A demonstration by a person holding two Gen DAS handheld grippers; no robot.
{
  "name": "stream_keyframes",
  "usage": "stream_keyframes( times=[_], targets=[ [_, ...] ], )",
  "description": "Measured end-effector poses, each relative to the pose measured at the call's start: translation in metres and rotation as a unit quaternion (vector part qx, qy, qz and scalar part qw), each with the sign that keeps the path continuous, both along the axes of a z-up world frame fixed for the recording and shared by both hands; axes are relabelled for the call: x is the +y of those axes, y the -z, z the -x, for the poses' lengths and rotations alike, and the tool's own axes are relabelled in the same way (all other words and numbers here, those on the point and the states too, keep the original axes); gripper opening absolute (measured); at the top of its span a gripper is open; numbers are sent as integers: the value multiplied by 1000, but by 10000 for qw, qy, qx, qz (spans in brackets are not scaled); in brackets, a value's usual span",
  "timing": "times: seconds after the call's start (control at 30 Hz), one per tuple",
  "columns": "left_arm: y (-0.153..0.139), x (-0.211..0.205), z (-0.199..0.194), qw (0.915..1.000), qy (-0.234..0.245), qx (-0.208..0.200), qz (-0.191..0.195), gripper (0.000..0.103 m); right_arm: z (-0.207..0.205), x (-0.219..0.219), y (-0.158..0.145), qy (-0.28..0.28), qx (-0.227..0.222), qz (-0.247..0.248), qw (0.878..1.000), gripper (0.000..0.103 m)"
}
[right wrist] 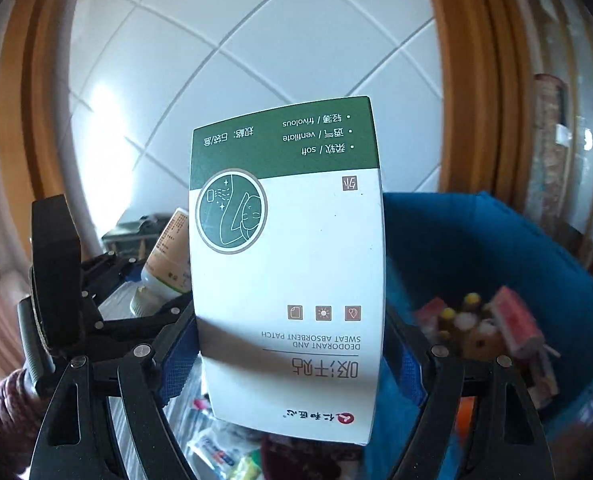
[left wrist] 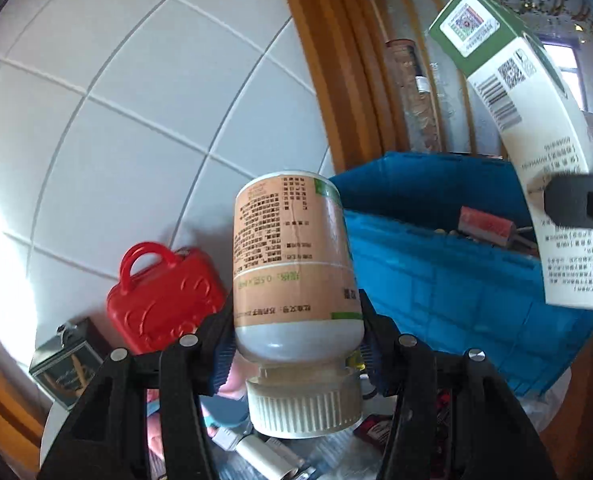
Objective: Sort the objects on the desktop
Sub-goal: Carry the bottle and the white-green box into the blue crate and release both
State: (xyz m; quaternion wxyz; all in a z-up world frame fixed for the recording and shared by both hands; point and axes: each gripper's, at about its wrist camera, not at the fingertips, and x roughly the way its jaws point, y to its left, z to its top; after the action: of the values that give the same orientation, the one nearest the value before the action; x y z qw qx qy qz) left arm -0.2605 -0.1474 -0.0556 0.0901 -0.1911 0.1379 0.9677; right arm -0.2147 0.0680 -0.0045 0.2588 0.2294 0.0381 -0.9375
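Note:
My left gripper is shut on a pill bottle with a beige label, held upside down, its white ribbed cap towards the camera. My right gripper is shut on a white and green sweat patch box, held upright and upside down. The box also shows in the left wrist view, high at the right. The bottle and left gripper show in the right wrist view, left of the box. Both items hang above the desk, near a blue bin.
The blue bin holds small toys and a red box. A red toy suitcase and a dark box stand at the left by the white tiled wall. Loose packets and cables lie below.

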Motion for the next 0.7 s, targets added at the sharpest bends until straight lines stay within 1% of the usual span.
stream_keyframes(
  times=[0.07, 0.17, 0.2, 0.27, 0.33, 0.43, 0.47, 0.5, 0.53, 0.57, 0.6, 0.63, 0.7],
  targets=[
    [-14, 29, 11, 9997, 241, 8, -22, 52, 2, 32, -18, 412, 176, 16, 9990, 82],
    [-34, 74, 30, 9987, 507, 88, -60, 52, 19, 77, -36, 909, 263, 66, 9955, 82],
    [-39, 89, 39, 9984, 563, 58, -60, 52, 27, 93, -41, 1069, 269, 62, 9939, 82],
    [-45, 121, 59, 9976, 676, -34, -111, 52, 47, 120, -45, 1305, 160, 89, 9913, 82],
    [-51, 150, 81, 9977, 678, -71, 23, 52, 71, 146, -44, 1462, -11, 129, 9892, 82],
    [-54, 183, 108, 9979, 608, -183, 114, 53, 109, 173, -40, 1557, -220, 148, 9874, 82],
    [-55, 190, 113, 9980, 576, -207, 121, 53, 117, 172, -42, 1551, -261, 151, 9874, 82],
    [-56, 197, 120, 9981, 535, -232, 174, 58, 129, 175, -40, 1542, -303, 152, 9875, 83],
    [-57, 203, 124, 9984, 467, -225, 230, 70, 141, 178, -37, 1518, -358, 193, 9876, 83],
    [-60, 208, 129, 9988, 335, -182, 294, 78, 150, 181, -35, 1458, -450, 250, 9880, 83],
    [-63, 211, 133, 9992, 194, -97, 338, 92, 163, 180, -36, 1344, -562, 302, 9889, 83],
    [-66, 214, 136, 9994, 112, -32, 341, 103, 168, 179, -31, 1268, -591, 329, 9896, 83],
    [-72, 215, 138, 9995, -8, 80, 293, 103, 178, 168, -36, 1112, -651, 300, 9912, 88]
  ],
)
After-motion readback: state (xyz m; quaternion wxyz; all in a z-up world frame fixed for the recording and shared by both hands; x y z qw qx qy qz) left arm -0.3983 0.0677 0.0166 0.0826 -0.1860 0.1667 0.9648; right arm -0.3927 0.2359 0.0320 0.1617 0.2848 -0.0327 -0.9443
